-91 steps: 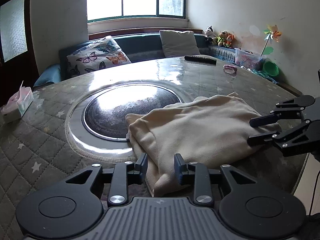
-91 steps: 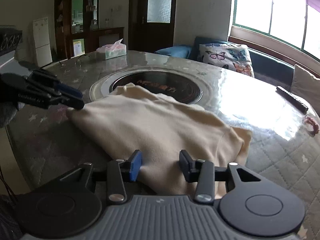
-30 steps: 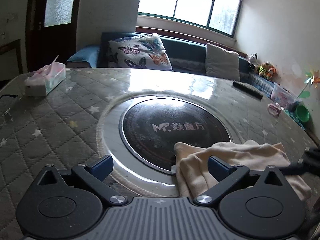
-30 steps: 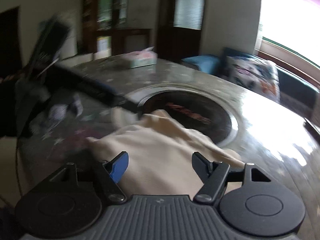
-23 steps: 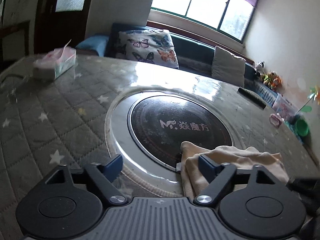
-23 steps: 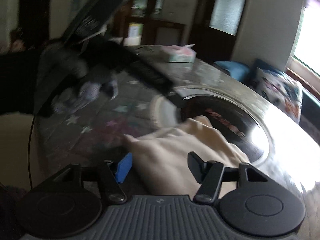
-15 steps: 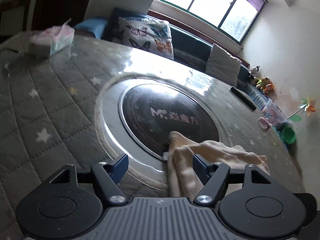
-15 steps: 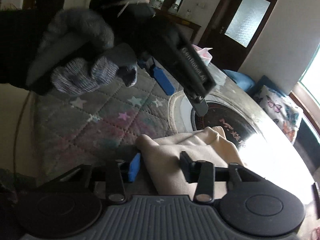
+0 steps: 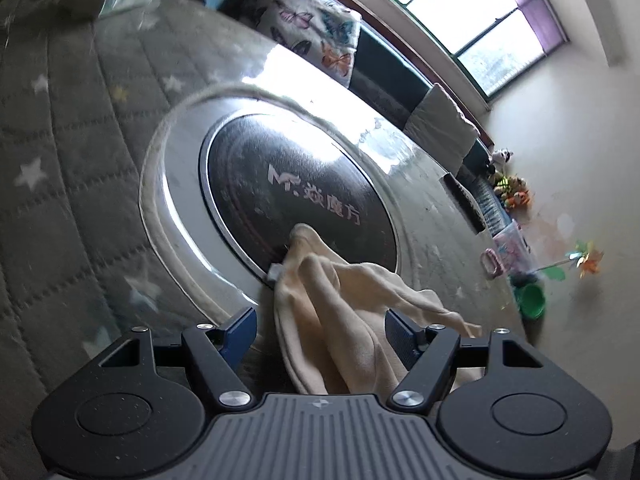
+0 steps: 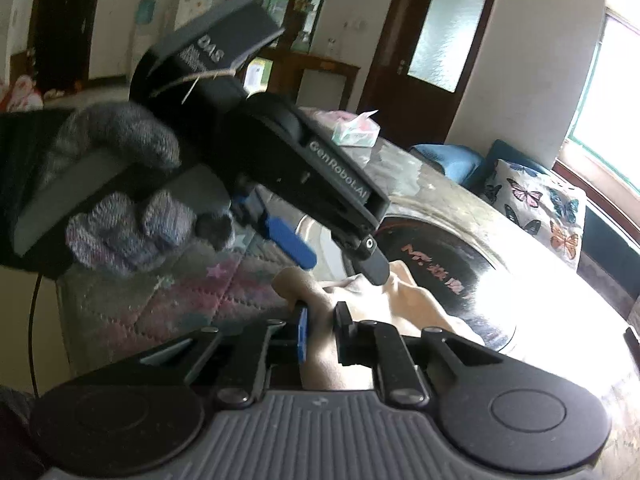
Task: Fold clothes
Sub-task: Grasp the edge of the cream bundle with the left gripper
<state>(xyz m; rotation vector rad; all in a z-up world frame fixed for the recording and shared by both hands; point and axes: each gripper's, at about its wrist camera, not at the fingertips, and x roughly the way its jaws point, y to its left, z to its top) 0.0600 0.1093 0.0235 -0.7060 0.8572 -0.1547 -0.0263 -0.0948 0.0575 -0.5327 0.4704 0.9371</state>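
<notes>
A round surface covered in grey quilted fabric with star prints, under a glossy clear sheet, has a dark circular glass plate set in a pale ring at its centre. The cream garment, soft and rumpled into folds, lies at the plate's near edge. The left hand-held gripper stands open, its jaws wide on either side of the bunched cloth. The right hand-held gripper has just been closing and now pinches a fold of the garment. A knit-gloved hand holds the left tool.
</notes>
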